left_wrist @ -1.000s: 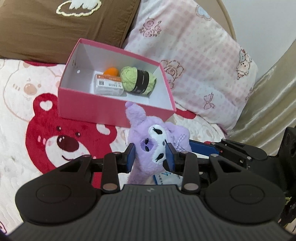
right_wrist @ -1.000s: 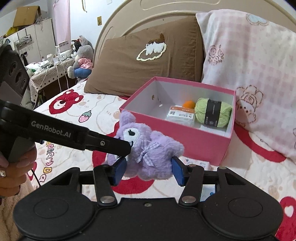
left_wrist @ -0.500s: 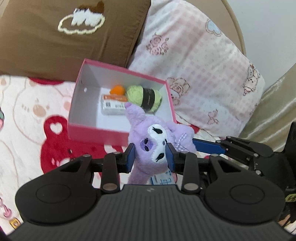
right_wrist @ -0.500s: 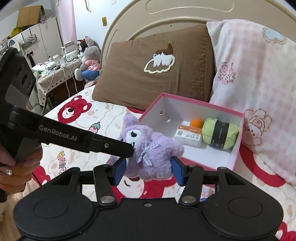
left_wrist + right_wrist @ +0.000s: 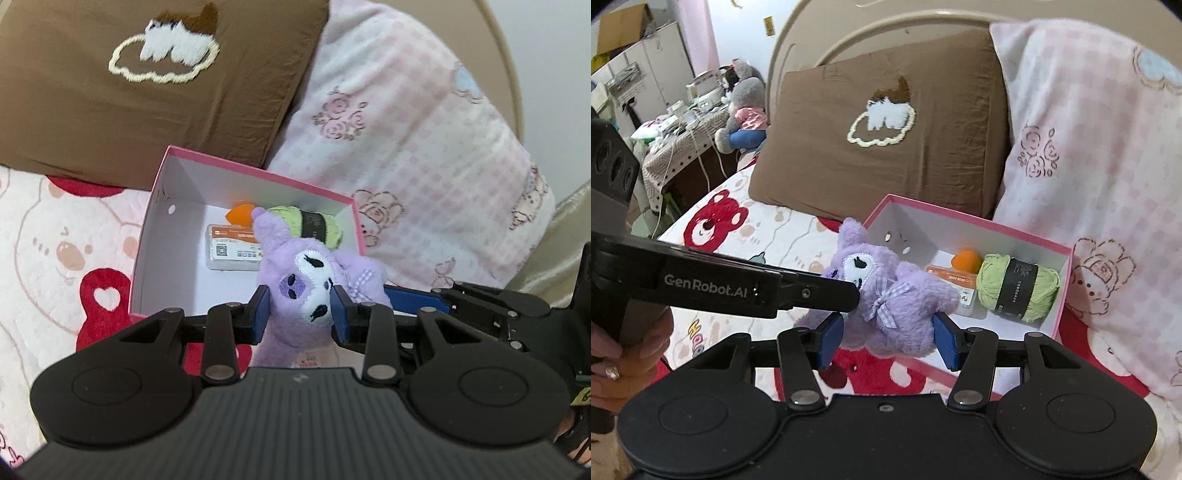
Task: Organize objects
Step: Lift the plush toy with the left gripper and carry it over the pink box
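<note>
A purple plush toy (image 5: 303, 284) is held in the air over the near edge of a pink box (image 5: 147, 236). My left gripper (image 5: 300, 314) is shut on its head. My right gripper (image 5: 888, 332) is shut on its body (image 5: 894, 306); the left gripper's fingers (image 5: 820, 291) reach in from the left there. The box (image 5: 1060, 314) has a white inside and holds a green yarn ball (image 5: 1015, 288), an orange ball (image 5: 966, 260) and a small white packet (image 5: 232, 251).
The box lies on a bed with a bear-print blanket (image 5: 55, 240). A brown pillow (image 5: 886, 140) and a pink checked pillow (image 5: 1089, 147) stand behind it against the headboard. A cluttered side table with plush toys (image 5: 738, 114) is at far left.
Both grippers have lifted the plush and carried it forward, from in front of the box to above its near edge. The box now appears lower and closer in both views.
</note>
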Demonstrator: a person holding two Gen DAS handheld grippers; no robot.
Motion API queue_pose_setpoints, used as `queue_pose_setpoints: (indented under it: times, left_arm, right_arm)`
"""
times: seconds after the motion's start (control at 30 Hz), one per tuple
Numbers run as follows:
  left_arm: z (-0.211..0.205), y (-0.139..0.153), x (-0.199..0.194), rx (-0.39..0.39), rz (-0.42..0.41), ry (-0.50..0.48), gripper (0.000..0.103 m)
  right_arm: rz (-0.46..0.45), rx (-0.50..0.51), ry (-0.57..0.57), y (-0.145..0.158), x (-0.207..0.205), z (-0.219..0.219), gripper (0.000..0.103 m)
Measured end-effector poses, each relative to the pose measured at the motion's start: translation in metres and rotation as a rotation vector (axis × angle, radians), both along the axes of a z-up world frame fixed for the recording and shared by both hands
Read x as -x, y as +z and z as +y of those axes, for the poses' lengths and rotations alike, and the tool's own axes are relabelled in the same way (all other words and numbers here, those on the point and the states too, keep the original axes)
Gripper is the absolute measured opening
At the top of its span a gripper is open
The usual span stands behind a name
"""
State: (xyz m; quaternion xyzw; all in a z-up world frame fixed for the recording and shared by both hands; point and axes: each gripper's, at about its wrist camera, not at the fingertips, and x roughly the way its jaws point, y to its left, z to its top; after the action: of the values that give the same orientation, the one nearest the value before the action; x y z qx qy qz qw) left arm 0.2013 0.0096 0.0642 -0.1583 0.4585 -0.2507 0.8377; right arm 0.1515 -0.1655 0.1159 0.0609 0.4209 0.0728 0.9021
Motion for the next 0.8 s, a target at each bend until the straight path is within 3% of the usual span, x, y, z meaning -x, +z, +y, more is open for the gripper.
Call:
queue_pose_setpoints:
  times: [0.37, 0.8]
  left_arm:
    - [0.003, -0.057, -0.043, 0.026, 0.115, -0.006, 0.034]
    - [-0.004, -0.096, -0.067, -0.035, 0.092, 0.009, 0.034]
  right_arm:
    - [0.039, -0.043, -0.032, -0.049, -0.037, -0.013, 0.058]
    - [0.091, -0.099, -0.061, -0.096, -0.071, -0.026, 0.056]
